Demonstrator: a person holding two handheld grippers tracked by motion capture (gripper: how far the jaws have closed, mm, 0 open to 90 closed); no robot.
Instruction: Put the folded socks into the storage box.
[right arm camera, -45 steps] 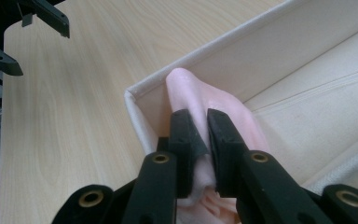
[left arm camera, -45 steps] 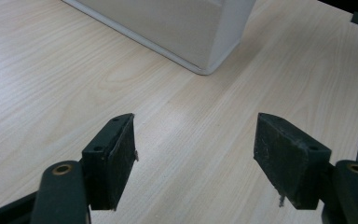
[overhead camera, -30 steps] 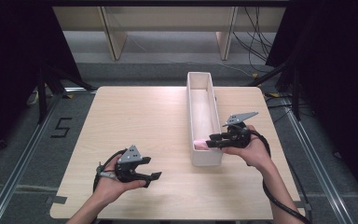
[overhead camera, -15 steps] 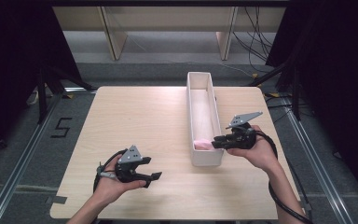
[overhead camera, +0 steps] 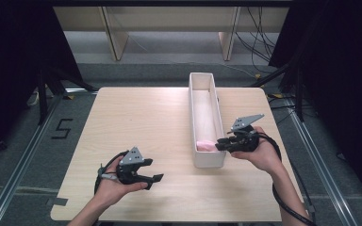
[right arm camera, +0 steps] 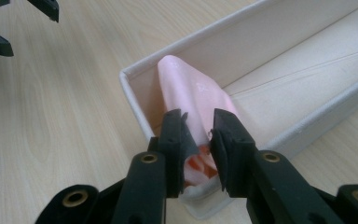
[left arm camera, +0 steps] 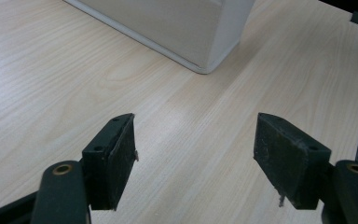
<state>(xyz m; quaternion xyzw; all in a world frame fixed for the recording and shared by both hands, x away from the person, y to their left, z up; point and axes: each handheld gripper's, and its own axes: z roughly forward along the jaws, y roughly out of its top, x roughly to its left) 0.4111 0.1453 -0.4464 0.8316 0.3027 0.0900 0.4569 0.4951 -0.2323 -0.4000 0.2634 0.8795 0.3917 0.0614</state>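
The right gripper has its jaws drawn narrow on a fold of the pink cloth, which lies at the near end of the long white tray, draped against its end wall. The tray's long axis runs away from the person; the gripper reaches in across the near right rim. The left gripper hangs wide and empty over bare table, well apart, so the right hand is nearer. How much cloth sits under the jaws is hidden.
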